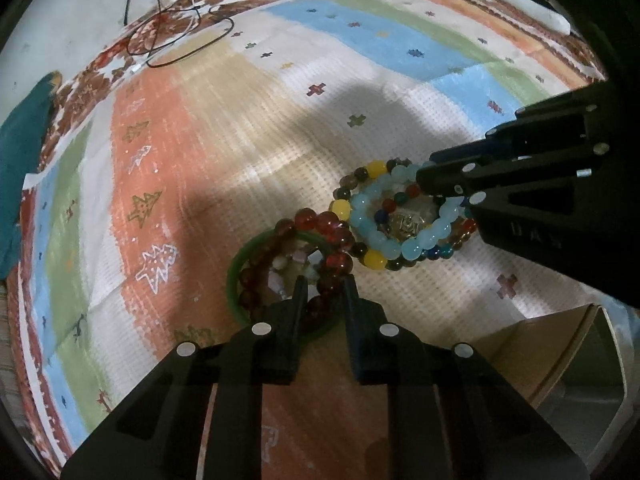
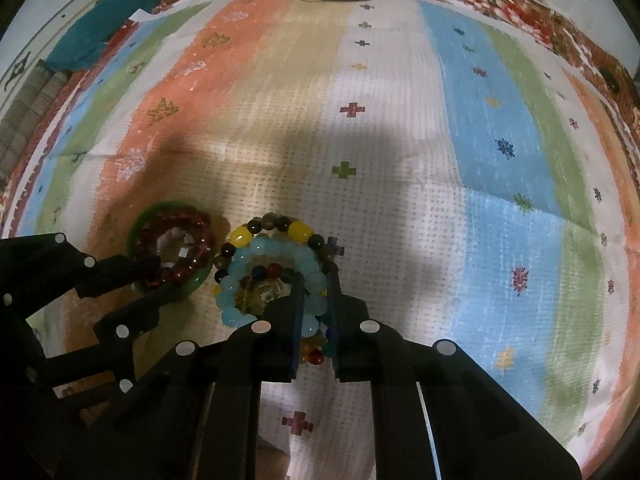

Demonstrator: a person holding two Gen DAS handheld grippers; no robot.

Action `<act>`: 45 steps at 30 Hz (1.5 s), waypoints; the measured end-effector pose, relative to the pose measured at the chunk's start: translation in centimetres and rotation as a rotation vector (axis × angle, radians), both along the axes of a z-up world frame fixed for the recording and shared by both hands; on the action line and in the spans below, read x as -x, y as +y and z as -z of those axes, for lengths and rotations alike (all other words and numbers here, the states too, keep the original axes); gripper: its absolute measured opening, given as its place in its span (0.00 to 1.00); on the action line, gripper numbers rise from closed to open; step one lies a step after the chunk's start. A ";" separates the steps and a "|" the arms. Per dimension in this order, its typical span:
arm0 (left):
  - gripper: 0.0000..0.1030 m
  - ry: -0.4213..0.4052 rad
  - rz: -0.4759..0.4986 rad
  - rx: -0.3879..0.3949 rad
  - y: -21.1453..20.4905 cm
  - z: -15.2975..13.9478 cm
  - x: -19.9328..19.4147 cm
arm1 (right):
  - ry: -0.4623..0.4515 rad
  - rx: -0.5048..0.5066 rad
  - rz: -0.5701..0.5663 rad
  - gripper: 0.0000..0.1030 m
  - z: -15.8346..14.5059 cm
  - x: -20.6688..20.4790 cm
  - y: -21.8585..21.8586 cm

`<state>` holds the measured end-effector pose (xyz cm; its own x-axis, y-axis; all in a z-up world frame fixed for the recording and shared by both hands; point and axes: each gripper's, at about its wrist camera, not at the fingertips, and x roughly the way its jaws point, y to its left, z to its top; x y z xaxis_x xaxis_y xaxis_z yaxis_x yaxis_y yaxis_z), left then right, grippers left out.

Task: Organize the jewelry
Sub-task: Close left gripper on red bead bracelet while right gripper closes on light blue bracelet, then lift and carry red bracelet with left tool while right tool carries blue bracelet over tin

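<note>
Two grippers clamp bracelets on the striped mat (image 2: 400, 140).
Only the left view shows the cardboard box (image 1: 552, 352), lower right; left gripper (image 1: 323, 286) pinches the red bead bracelet (image 1: 332, 232), right gripper (image 2: 316, 280) the pale blue bead bracelet (image 2: 272, 256).

Left tongs (image 1: 323, 286) angled steeply down, jaws clamped on red bead bracelet (image 1: 334, 264). Right tongs (image 2: 314, 280) likewise, pinching light-blue bead bracelet (image 2: 316, 280).

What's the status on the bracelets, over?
Left gripper shut on the dark red bead bracelet over the green bangle. Right gripper shut on the light blue bead bracelet. Cardboard box nearby; nothing blocking.
</note>
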<state>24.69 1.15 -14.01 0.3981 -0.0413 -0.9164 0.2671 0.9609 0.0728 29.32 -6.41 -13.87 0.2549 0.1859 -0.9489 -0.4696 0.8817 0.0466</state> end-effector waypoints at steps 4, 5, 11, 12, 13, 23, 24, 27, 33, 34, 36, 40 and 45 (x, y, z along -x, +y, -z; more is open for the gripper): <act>0.12 -0.008 -0.028 0.035 0.6 -0.8 0.1 | -0.007 -0.013 0.005 0.12 -0.8 0.2 -0.3; 0.12 -0.007 -0.032 0.039 0.7 -1.0 0.1 | -0.009 -0.016 0.003 0.12 -1.0 0.3 -0.3; 0.12 -0.011 -0.047 0.053 0.9 -1.4 0.3 | -0.018 -0.025 0.004 0.12 -1.8 0.7 -0.5; 0.12 -0.016 -0.052 0.056 1.0 -1.6 0.3 | -0.021 -0.027 0.007 0.12 -1.9 0.8 -0.6; 0.12 -0.020 -0.056 0.058 1.0 -1.8 0.4 | -0.025 -0.029 0.010 0.12 -2.1 0.9 -0.7; 0.12 -0.046 -0.211 0.051 2.4 -3.9 0.5 | -0.077 -0.033 0.004 0.12 -3.9 1.8 -0.8; 0.12 -0.047 -0.231 0.057 2.6 -4.1 0.6 | -0.081 -0.032 0.002 0.12 -4.1 1.9 -0.7; 0.12 -0.045 -0.282 0.057 3.0 -4.6 0.8 | -0.093 -0.033 -0.002 0.12 -4.6 2.3 -0.5; 0.12 -0.028 -0.368 0.087 4.1 -5.4 1.8 | -0.123 -0.046 0.003 0.12 -5.8 3.1 -0.9; 0.12 -0.028 -0.374 0.090 4.2 -5.6 1.9 | -0.129 -0.048 0.005 0.12 -6.0 3.2 -1.0; 0.12 -0.036 -0.386 0.094 4.4 -6.1 2.3 | -0.143 -0.049 0.006 0.12 -6.5 3.5 -1.1; 0.12 -0.051 -0.403 0.121 4.6 -7.3 2.9 | -0.162 -0.057 0.009 0.12 -7.2 4.1 -1.4; 0.12 -0.078 -0.416 0.133 4.6 -8.8 4.0 | -0.182 -0.063 0.012 0.12 -8.2 5.1 -1.5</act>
<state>20.71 5.77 -5.26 0.4734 0.0220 -0.8806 -0.1460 0.9878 -0.0538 24.25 -7.95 -5.70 0.4237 0.2395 -0.8736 -0.4644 0.8854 0.0175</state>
